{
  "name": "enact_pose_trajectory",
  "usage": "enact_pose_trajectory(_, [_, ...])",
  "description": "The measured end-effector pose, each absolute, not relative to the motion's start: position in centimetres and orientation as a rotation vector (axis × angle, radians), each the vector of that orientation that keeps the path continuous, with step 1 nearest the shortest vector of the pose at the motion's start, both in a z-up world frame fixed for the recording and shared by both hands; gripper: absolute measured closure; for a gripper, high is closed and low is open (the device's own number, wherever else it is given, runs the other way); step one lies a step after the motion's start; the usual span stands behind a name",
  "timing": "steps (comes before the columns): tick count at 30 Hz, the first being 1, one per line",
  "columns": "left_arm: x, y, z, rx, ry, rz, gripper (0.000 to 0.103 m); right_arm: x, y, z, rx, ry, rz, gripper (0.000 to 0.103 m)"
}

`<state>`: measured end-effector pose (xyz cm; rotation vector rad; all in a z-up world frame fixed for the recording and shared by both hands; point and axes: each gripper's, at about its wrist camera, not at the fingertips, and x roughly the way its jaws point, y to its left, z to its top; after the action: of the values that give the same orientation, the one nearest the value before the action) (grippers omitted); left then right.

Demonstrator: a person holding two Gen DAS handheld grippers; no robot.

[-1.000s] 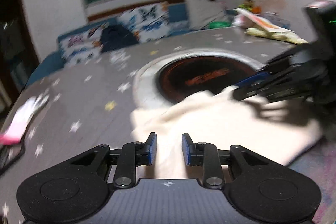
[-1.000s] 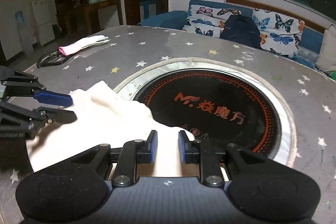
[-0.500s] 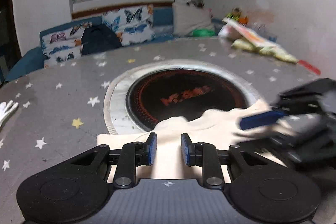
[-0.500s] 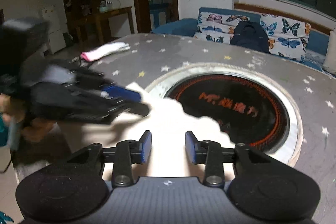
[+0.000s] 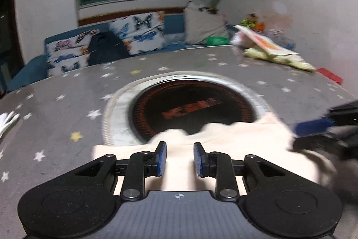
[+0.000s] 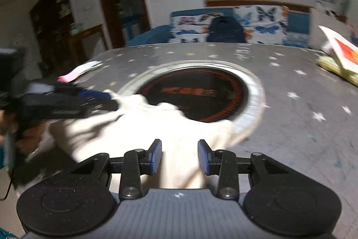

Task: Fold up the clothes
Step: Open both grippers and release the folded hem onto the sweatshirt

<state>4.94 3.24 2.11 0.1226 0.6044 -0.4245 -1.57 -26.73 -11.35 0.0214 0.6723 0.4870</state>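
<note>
A cream garment lies folded on the grey star-patterned table, its far edge over the round black hotplate. My left gripper is open just above the garment's near edge, holding nothing. My right gripper is open over the same garment, holding nothing. The right gripper shows blurred at the right edge of the left wrist view, by the garment's right end. The left gripper shows blurred in the right wrist view, at the garment's left corner.
A white and pink glove lies at the table's left. A pile of bags and a book sits at the back right. A sofa with butterfly cushions and a dark backpack stands behind the table.
The right gripper has opened wider and both grippers have drawn back toward the garment's near edge. The views have swung to face the hotplate. The garment lies flatter.
</note>
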Motion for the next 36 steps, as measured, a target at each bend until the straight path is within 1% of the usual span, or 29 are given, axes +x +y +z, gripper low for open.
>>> enact_pose_trajectory(5, [3.7, 0.9, 1.6, 0.144, 0.615, -0.494, 0.074, -0.8, -26.7, -11.8, 0.005, 0.656, 0.498, 0.068])
enact_pose_trajectory(9, [4.2, 0.8, 0.5, 0.155, 0.658, -0.471, 0.074, 0.3, -26.3, -12.9, -0.024, 0.690, 0.490, 0.068])
enact_pose_trajectory(11, [4.2, 1.4, 0.5, 0.138, 0.663, -0.461, 0.072, 0.3, -26.4, -12.6, -0.012, 0.688, 0.484, 0.068])
enact_pose_trajectory(13, [4.2, 2.0, 0.8, 0.125, 0.654, -0.452, 0.068, 0.3, -26.1, -12.0, -0.025, 0.668, 0.484, 0.068])
enact_pose_trajectory(16, [4.9, 2.5, 1.2, 0.117, 0.643, -0.433, 0.068, 1.0, -24.9, -11.0, -0.034, 0.640, 0.535, 0.068])
enact_pose_trajectory(21, [6.8, 3.4, 0.9, 0.104, 0.655, -0.387, 0.068, 3.3, -21.9, -11.4, -0.050, 0.670, 0.621, 0.069])
enact_pose_trajectory(23, [7.5, 4.1, 0.4, 0.094, 0.669, -0.358, 0.068, 4.5, -21.1, -12.5, -0.061, 0.716, 0.604, 0.069])
enact_pose_trajectory(25, [8.0, 5.0, 0.1, 0.066, 0.677, -0.347, 0.068, 5.2, -21.0, -13.3, -0.057, 0.747, 0.579, 0.072])
enact_pose_trajectory(27, [8.4, 5.8, -0.1, 0.038, 0.684, -0.336, 0.068, 5.1, -21.5, -13.4, -0.043, 0.742, 0.573, 0.076])
enact_pose_trajectory(30, [7.7, 6.1, 0.6, 0.021, 0.665, -0.337, 0.067, 4.1, -22.1, -12.5, -0.050, 0.717, 0.562, 0.075])
enact_pose_trajectory(36, [3.5, 5.4, 2.2, 0.070, 0.598, -0.400, 0.064, 0.3, -22.2, -10.9, -0.117, 0.666, 0.621, 0.073])
